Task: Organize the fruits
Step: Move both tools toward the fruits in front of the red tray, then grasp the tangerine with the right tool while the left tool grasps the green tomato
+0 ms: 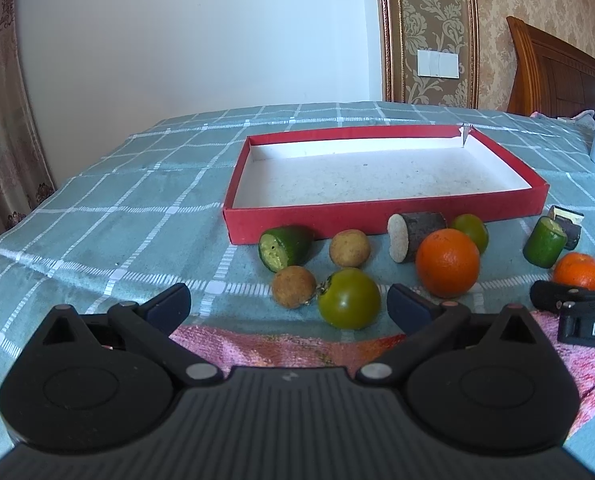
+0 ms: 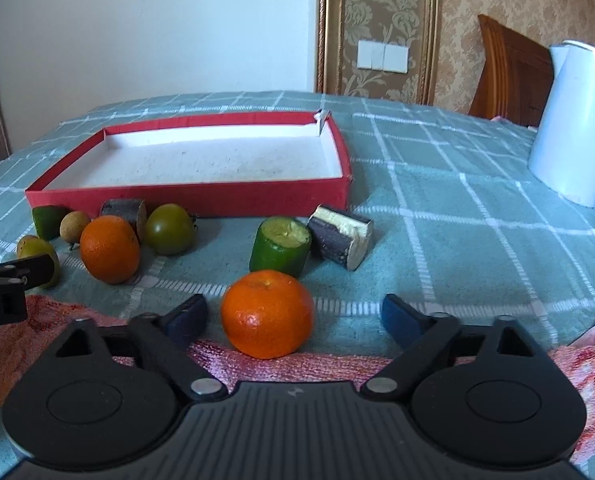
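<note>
Right gripper (image 2: 293, 316) spread wide around small orange (image 2: 267, 314), pads not touching. Left gripper (image 1: 289, 304) spread, nothing pinched, near green tomato (image 1: 349, 298). All fruit in front of red box (image 2: 193, 196).

A shallow red cardboard box (image 1: 381, 216) lies on the checked bed cover (image 1: 109, 208), fruit pieces in front, a white kettle (image 2: 573, 128) well right.

Matt red cardboard box (image 2: 201, 196) with speckled white paper lining; woven checked cloth (image 2: 437, 240) beneath; glossy white plastic kettle (image 2: 573, 128) far right; dimpled, shiny orange (image 2: 267, 314) nearest.
</note>
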### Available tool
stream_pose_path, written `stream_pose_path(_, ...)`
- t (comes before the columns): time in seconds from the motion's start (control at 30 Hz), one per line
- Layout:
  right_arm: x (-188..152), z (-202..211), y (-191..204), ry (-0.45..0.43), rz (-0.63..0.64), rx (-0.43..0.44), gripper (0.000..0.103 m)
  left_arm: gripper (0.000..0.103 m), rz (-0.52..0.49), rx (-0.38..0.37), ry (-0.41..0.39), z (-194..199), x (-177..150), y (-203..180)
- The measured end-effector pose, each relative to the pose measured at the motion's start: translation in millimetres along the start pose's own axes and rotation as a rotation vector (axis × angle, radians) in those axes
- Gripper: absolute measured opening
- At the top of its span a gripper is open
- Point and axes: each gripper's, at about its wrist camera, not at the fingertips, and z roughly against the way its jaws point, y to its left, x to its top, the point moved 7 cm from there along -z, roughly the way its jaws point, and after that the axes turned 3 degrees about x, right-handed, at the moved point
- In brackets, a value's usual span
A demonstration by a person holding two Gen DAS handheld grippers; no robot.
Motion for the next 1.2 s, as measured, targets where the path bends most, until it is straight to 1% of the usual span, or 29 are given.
stream_pose_path(0.03, 0, 0, 2, -0.002, 0.005, 0.005, 0.082, 0.103, 0.002, 0.001, 0.001, 0, -1, 1)
stream_pose_path(0.07, 1, 0, 3, -0.008, 0.009, 0.012, 0.073, 0.103, 0.003, 0.001, 0.0, 1, -2, 2)
stream_pose_path(0.17, 1, 1, 7, -0.018, 0.015, 0.046, 0.054, 0.103, 0.01, 0.005, 0.005, 2, -5, 7)
stream_pose_path(0.27, 0, 4, 10, -0.027, 0.03, 0.059, 0.044, 0.103, 0.019, 0.001, 0.009, 4, -6, 10)
stream_pose_path(0.47, 0, 7, 3, -0.039, -0.017, 0.089, 0.043, 0.103, 0.021, 0.0, -0.012, 10, -5, 14)
stream_pose_path(0.73, -1, 10, -1, -0.057, -0.063, 0.113, 0.043, 0.103, 0.03, -0.008, -0.077, 25, -4, 31)
stream_pose_path(0.8, -1, 9, -1, -0.059, -0.065, 0.119, 0.043, 0.103, 0.015, -0.024, -0.096, 27, -3, 29)
stream_pose_path(0.87, -1, 9, 0, -0.058, -0.059, 0.12, 0.043, 0.103, -0.001, -0.015, -0.111, 27, -1, 25)
stream_pose_path(0.9, -1, 9, 0, -0.057, -0.056, 0.121, 0.043, 0.103, -0.007, -0.023, -0.108, 26, 0, 22)
stream_pose_path(1.0, -2, 9, 1, -0.057, -0.053, 0.126, 0.043, 0.103, -0.009, -0.078, -0.098, 25, 2, 12)
stream_pose_path(1.13, -2, 10, 0, -0.057, -0.054, 0.127, 0.043, 0.103, -0.032, -0.093, -0.127, 28, 0, 4)
stream_pose_path(1.2, -2, 10, -1, -0.058, -0.055, 0.128, 0.043, 0.103, -0.044, -0.098, -0.127, 27, -1, 0)
